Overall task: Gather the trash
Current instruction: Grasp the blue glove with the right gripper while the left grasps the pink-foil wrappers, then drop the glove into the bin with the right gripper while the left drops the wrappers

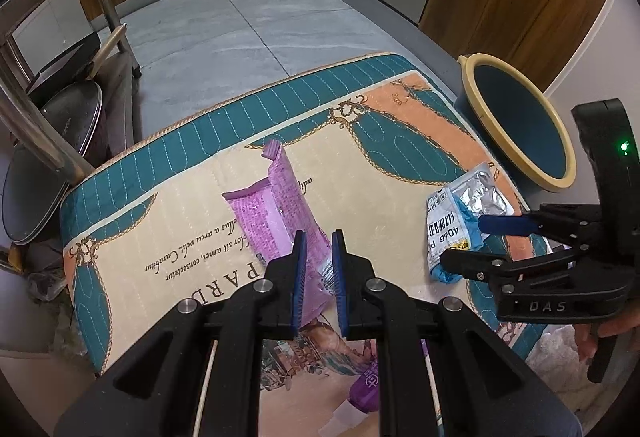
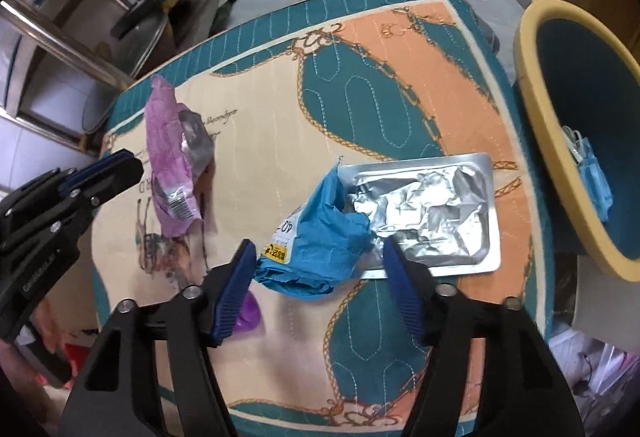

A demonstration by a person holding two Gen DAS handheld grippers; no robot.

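Through the left wrist camera I see my left gripper (image 1: 319,269) clamped on the purple wrapper (image 1: 276,209), which lies mid-cushion on the quilted cushion (image 1: 200,141). The bin (image 1: 516,125) stands off the cushion's far right corner.

Through the right wrist camera my right gripper (image 2: 320,269) stands partly open around the blue-and-silver wrapper (image 2: 360,221) near the cushion's right edge; whether its pads touch the wrapper I cannot tell.
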